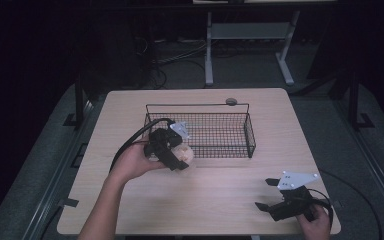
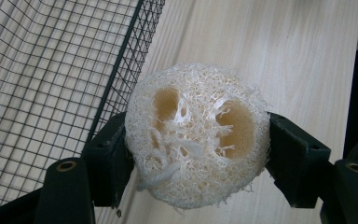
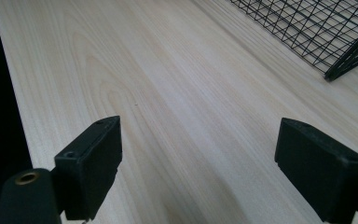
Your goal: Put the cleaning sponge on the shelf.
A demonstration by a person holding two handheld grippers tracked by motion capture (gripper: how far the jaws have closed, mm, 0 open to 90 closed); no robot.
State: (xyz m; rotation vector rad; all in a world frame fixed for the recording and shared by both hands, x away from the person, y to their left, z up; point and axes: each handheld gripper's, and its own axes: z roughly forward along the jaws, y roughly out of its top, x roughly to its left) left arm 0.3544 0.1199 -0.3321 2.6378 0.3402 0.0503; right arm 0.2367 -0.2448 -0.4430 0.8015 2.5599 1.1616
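A person's left gripper (image 2: 197, 154) clamps a round slice of natural loofah (image 2: 196, 135) between its two black jaws, which press in on opposite sides of the pale, fibrous disc so that its hollow seed channels face the gripper's camera. The squeeze looks modest, judging by how little the springy sponge is deformed, enough to carry it without crushing it. In the high view the left gripper (image 1: 178, 155) holds the loofah (image 1: 185, 154) just outside the front wall of a black wire basket (image 1: 250, 137), near the basket's front left corner and clear of the wooden tabletop (image 1: 220, 185). That placement suggests the sponge is bound for the basket, with the lift over the wire rim not yet made; the mesh wall (image 2: 121, 74) stands just beside the sponge in the left gripper view. The right gripper (image 1: 267, 194), held low near the table's front right corner, has its jaws spread wide and nothing between them; its own view looks across bare wood toward a corner of the basket (image 3: 335, 70). It appears parked well apart from the work, leaving the left hand (image 1: 132, 162) a free path to the basket.
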